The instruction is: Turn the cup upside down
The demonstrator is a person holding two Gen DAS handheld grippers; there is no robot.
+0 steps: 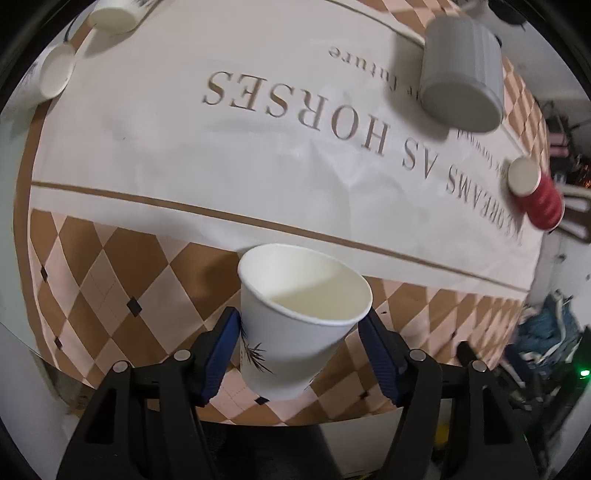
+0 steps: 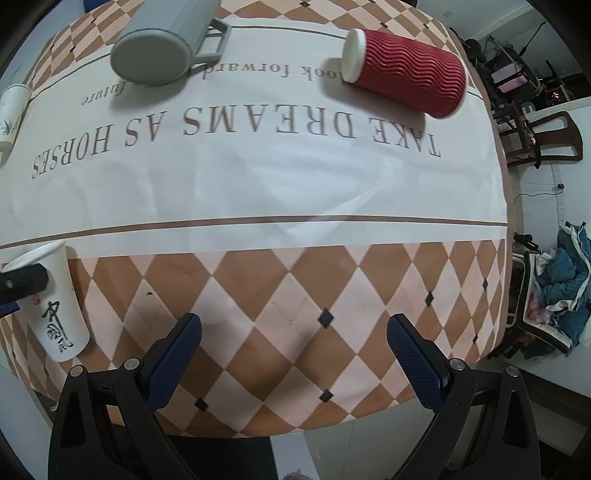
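A white paper cup (image 1: pixel 295 317) with a dark leaf print stands mouth up between the blue pads of my left gripper (image 1: pixel 300 325), which is shut on it near the table's front edge. The same cup shows at the far left of the right wrist view (image 2: pixel 51 299), with the left gripper's finger (image 2: pixel 22 280) against its rim. My right gripper (image 2: pixel 293 332) is open and empty above the checkered border of the tablecloth (image 2: pixel 295 177).
A grey mug (image 1: pixel 461 74) stands upside down at the back, also in the right wrist view (image 2: pixel 162 48). A red ribbed cup (image 2: pixel 402 72) is upside down at the back right. Two white paper cups (image 1: pixel 114 16) (image 1: pixel 55 70) stand upside down at the back left. Chairs and clutter lie to the right of the table.
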